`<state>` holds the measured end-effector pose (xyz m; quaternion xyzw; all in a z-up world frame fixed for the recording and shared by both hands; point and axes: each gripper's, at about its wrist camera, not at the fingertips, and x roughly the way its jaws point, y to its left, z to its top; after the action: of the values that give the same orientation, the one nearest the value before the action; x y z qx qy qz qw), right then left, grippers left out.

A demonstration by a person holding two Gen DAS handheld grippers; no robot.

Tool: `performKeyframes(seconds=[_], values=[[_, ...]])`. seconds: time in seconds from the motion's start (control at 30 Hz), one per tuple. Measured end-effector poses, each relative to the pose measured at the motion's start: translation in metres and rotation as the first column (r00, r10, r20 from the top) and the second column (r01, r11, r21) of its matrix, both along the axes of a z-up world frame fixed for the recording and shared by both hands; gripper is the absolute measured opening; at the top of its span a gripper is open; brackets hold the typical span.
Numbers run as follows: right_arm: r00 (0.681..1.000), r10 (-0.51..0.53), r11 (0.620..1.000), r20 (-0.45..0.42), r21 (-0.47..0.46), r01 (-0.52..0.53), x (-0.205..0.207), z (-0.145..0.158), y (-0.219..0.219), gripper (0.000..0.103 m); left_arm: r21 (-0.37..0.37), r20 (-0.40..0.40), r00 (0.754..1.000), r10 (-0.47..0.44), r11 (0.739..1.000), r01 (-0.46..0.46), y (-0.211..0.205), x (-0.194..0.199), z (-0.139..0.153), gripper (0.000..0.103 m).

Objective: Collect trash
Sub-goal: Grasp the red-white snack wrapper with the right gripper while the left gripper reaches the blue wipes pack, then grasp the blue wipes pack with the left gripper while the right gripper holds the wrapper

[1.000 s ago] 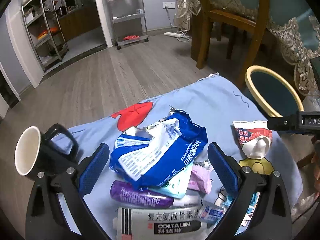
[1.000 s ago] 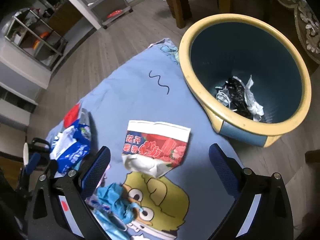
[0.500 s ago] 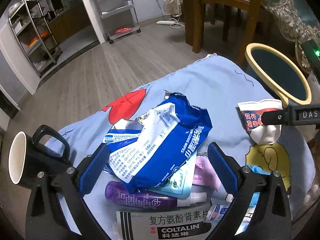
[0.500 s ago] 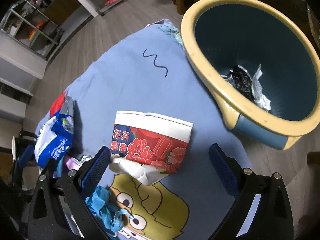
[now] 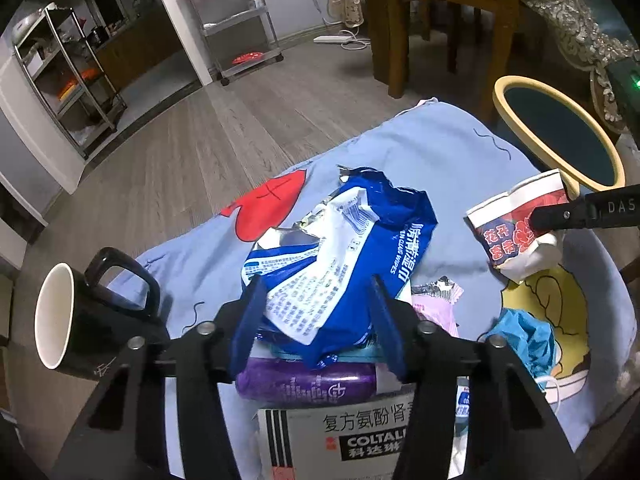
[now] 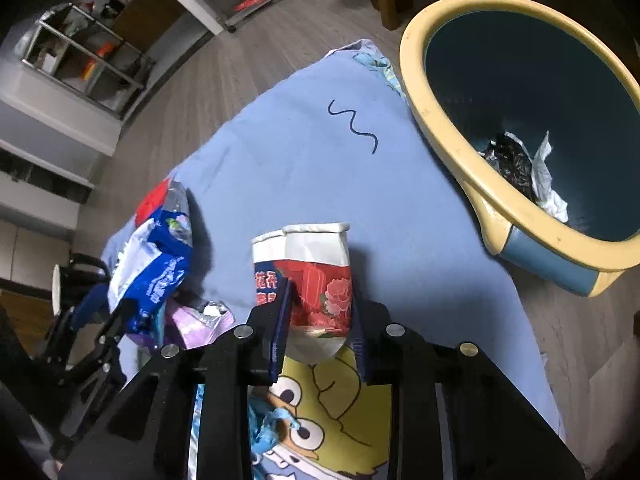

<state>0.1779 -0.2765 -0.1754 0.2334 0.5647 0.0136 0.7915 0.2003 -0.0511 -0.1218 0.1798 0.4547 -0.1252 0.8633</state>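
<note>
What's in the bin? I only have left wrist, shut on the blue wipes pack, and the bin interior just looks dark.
Observer: Right wrist view shows the bin already holds a crumpled black wrapper and some white paper.
Operator: Does the right gripper have the red cup? I see one finger only.
Observer: Yes. The right gripper has a finger on each side of the flattened red paper cup, closed on its lower half, with the rim end pointing away from the gripper.

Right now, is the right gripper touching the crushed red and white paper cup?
Touching. In the right wrist view the right gripper has both fingers pressed against the crushed red and white paper cup.
</note>
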Motion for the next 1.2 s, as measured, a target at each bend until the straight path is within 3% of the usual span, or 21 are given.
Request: performKeyframes(seconds=[0.07,0.13,0.23,0.37,0.6,0.67,0.7,0.8,0.9,1.0,1.13,1.2], values=[[1.000,-0.011,1.000,0.005,0.011,0.011,-0.004,0.001,-0.004,0.027,-0.014,-0.002,1.000,-0.001,1.000,0.001,0.003,-0.001,0.003,0.037],[1.000,-0.017,1.000,0.009,0.013,0.017,-0.007,0.003,-0.005,0.024,-0.038,-0.019,1.000,-0.010,0.999,0.009,0.005,-0.003,0.006,0.008],[0.999,-0.023,1.000,0.030,0.020,0.023,-0.010,0.009,-0.005,0.020,-0.036,-0.034,0.999,-0.028,0.999,0.027,0.003,-0.007,0.007,0.000],[0.998,-0.011,1.000,0.055,0.022,0.009,-0.013,0.019,-0.001,0.015,-0.029,-0.035,0.998,-0.046,0.999,0.045,0.001,-0.012,0.010,0.000],[0.992,0.076,0.997,0.101,-0.026,-0.074,-0.017,0.056,0.012,0.009,-0.122,-0.023,0.998,-0.052,0.991,0.049,0.006,-0.015,0.033,0.000],[0.988,0.115,0.993,0.099,-0.038,-0.112,-0.017,0.071,0.013,0.009,-0.118,-0.020,0.997,-0.070,0.991,0.067,0.003,-0.015,0.033,0.003],[0.985,0.137,0.990,0.103,-0.046,-0.132,-0.018,0.079,0.014,0.009,-0.111,-0.021,0.997,-0.076,0.991,0.073,0.000,-0.013,0.032,0.010],[0.972,0.203,0.978,0.117,-0.071,-0.196,-0.024,0.104,0.011,0.009,-0.105,-0.027,0.996,-0.084,0.991,0.081,-0.010,-0.009,0.028,0.056],[0.968,0.216,0.974,0.131,-0.101,-0.204,-0.033,0.111,-0.001,0.009,-0.101,-0.017,0.996,-0.088,0.991,0.086,-0.025,-0.001,0.022,0.059],[0.982,0.140,0.990,0.127,0.002,-0.141,-0.030,0.102,-0.020,0.009,-0.070,-0.026,0.995,-0.097,0.993,0.095,-0.040,0.005,0.012,0.059],[0.979,0.139,0.990,0.150,-0.022,-0.138,-0.023,0.107,-0.026,0.009,0.078,-0.033,0.993,-0.117,0.990,0.119,-0.062,0.013,-0.016,0.059],[0.983,0.118,0.992,0.140,0.015,-0.122,-0.020,0.103,-0.030,0.009,0.146,-0.031,0.992,-0.123,0.981,0.126,-0.069,0.016,-0.028,0.059]])
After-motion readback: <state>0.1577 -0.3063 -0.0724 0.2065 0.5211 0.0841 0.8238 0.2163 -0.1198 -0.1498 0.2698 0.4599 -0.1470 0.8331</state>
